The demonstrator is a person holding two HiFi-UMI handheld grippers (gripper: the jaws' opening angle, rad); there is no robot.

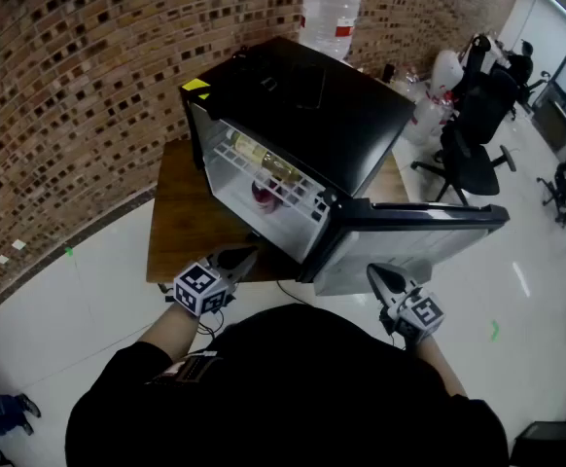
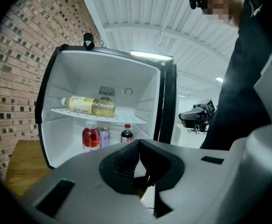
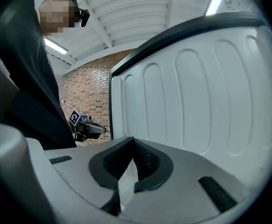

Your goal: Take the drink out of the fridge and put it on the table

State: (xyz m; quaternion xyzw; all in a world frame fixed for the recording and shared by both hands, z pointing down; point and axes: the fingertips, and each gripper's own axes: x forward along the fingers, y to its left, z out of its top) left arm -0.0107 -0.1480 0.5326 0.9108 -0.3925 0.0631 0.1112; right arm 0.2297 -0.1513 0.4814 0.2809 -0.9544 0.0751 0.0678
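Fridge (image 1: 307, 129) stands on the wooden bench (image 1: 181, 217), door (image 1: 414, 246) open to its right. I hold the left gripper (image 2: 139, 146) just in front of the fridge opening, jaws pressed together on nothing. The right gripper (image 3: 132, 143) faces the door's inner liner, jaws also together and empty. Inside the fridge, a yellow drink bottle (image 2: 89, 106) lies on the shelf (image 2: 129, 119). Below the shelf stand a red bottle (image 2: 90, 137), a can (image 2: 104, 136) and a dark bottle (image 2: 126, 135).
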